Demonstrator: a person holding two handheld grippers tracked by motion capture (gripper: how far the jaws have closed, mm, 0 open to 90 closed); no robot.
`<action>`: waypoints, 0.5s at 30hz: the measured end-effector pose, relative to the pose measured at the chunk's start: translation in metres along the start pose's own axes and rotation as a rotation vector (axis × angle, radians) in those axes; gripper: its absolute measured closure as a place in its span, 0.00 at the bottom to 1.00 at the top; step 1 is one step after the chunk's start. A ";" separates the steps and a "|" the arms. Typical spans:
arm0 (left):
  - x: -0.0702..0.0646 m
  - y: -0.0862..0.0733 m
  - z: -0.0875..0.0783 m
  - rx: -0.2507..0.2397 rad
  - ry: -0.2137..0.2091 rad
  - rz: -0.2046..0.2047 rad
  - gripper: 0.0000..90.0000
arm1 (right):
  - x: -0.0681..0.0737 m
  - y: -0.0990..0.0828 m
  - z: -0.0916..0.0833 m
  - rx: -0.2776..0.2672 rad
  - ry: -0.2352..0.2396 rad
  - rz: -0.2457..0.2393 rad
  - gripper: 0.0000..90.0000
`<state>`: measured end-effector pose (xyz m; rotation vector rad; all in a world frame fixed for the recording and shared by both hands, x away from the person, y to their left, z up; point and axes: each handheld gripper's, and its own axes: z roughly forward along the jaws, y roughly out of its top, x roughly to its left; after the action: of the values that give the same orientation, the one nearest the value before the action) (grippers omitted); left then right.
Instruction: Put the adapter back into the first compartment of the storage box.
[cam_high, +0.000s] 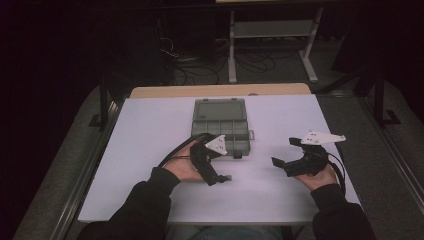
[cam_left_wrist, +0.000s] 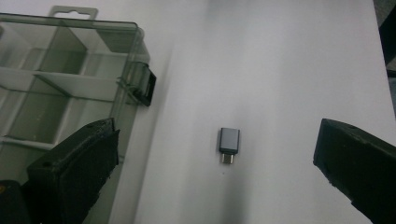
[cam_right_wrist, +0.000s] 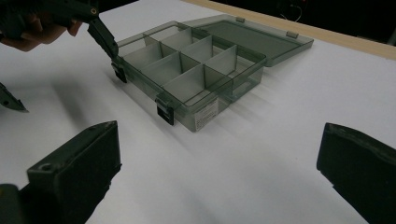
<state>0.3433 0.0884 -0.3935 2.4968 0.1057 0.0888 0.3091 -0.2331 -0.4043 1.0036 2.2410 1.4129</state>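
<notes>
Adapter (cam_left_wrist: 229, 144) lies flat on the white table (cam_left_wrist: 280, 70), long axis running toward the camera in the left gripper view, plug end nearest, just beside the open organizer box (cam_right_wrist: 187, 70), whose compartments look empty. Left gripper (cam_left_wrist: 215, 168) hovers over it, jaws wide apart. Right gripper (cam_right_wrist: 219, 172) rests low, well apart, jaws also spread.

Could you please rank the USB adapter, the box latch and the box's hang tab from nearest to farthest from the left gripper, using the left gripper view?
1. USB adapter: centre, between the open jaws.
2. Box latch: farther up, left.
3. Hang tab: top left, farthest.
</notes>
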 end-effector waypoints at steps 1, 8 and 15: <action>-0.001 0.000 0.001 0.002 -0.004 0.000 0.00 | 0.000 0.000 0.000 0.001 0.000 0.000 0.00; -0.003 0.002 0.013 0.019 -0.032 0.008 0.00 | 0.001 0.000 0.000 0.006 0.002 -0.002 0.00; 0.001 -0.001 0.021 0.032 -0.075 0.006 0.11 | 0.002 0.000 0.001 0.010 0.007 -0.004 0.00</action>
<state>0.3462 0.0763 -0.4107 2.5287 0.0690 -0.0039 0.3086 -0.2313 -0.4044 0.9987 2.2560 1.4066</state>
